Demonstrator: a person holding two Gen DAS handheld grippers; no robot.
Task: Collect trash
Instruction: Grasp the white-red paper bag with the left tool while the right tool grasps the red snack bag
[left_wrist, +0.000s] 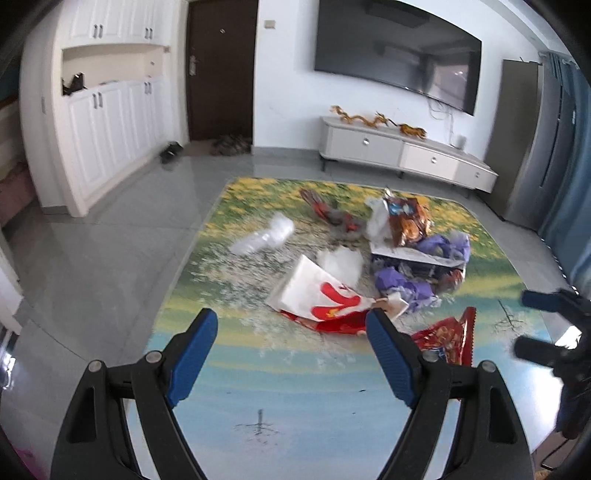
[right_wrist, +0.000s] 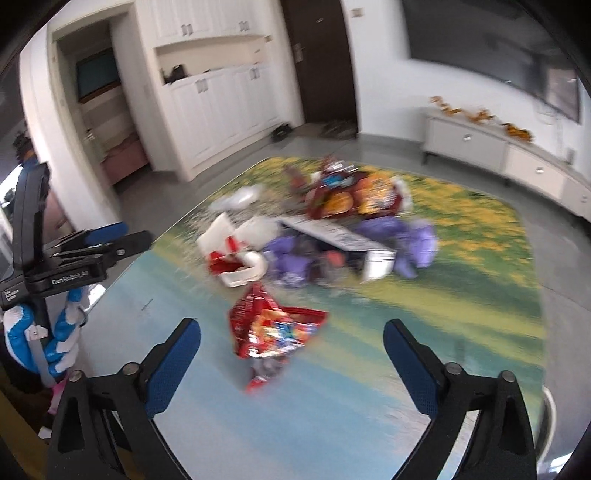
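Red snack wrapper (right_wrist: 275, 332) | long axis toward camera | right gripper (right_wrist: 291, 343) spread

2 grippers: left gripper (left_wrist: 291, 328), right gripper (right_wrist: 291, 338); 1 red snack wrapper (right_wrist: 275, 332); 1 table (right_wrist: 369, 406); 1 TV (left_wrist: 399, 51).

I hold my left gripper (left_wrist: 291, 323) out ahead of me, its two blue-padded fingers (left_wrist: 194, 352) spread wide with nothing between them. My right gripper (right_wrist: 291, 334) is the same, jaws wide apart and empty. Each gripper shows at the edge of the other's view, so the two sit side by side.
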